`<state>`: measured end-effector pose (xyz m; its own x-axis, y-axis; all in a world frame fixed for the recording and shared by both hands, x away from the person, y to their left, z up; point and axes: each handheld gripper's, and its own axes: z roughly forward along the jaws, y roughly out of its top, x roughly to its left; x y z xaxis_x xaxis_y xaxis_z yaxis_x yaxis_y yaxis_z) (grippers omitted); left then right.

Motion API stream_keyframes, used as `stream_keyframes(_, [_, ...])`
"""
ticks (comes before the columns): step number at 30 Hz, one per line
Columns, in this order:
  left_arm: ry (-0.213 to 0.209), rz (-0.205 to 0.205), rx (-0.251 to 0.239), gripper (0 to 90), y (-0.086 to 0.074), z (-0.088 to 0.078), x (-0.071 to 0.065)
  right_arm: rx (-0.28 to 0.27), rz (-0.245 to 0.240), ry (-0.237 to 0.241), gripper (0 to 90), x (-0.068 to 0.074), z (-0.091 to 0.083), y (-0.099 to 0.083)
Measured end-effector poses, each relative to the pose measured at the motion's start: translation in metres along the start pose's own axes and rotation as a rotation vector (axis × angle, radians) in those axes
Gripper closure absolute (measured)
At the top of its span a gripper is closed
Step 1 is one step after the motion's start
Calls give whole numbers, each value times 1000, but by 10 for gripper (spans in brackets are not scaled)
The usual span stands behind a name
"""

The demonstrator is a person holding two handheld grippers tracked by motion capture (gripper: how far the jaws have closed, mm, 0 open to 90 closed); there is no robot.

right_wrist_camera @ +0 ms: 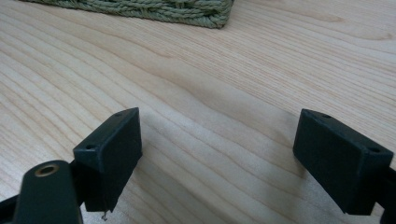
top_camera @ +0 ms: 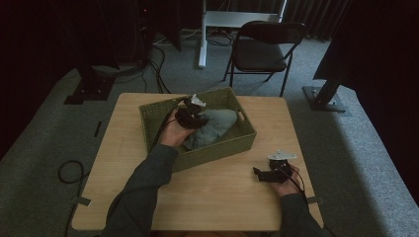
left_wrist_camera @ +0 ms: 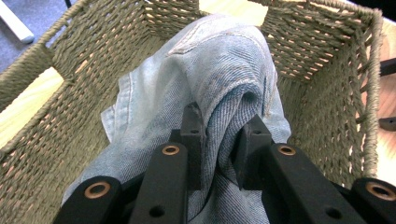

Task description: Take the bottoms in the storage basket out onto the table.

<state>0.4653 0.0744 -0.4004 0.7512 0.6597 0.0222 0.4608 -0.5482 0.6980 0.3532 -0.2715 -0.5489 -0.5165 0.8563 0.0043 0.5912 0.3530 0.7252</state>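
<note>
Item: light-blue denim garment [left_wrist_camera: 219, 60], bunched inside the green woven basket [top_camera: 148, 129] near the table's [top_camera: 207, 197] far edge, lying toward the basket's right end. Left gripper [left_wrist_camera: 223, 140]: jaws pinched on a raised fold of the denim (cloth squeezed between both pads), seemingly just lifted off the basket floor, though the high view is dim. Right gripper [right_wrist_camera: 217, 163]: jaws spread wide, nothing between them, resting near the table's right edge, just short of the basket's near corner.
</note>
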Motion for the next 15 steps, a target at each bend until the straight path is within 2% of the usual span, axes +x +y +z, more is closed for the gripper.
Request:
stream_keyframes(8, [-8,-14,-26,774,0,-11,3,0,0,0,154,0,0,0])
stream_keyframes(15, [-5,-32,-63,780,-1,-28,10,0,0,0,154,0,0,0])
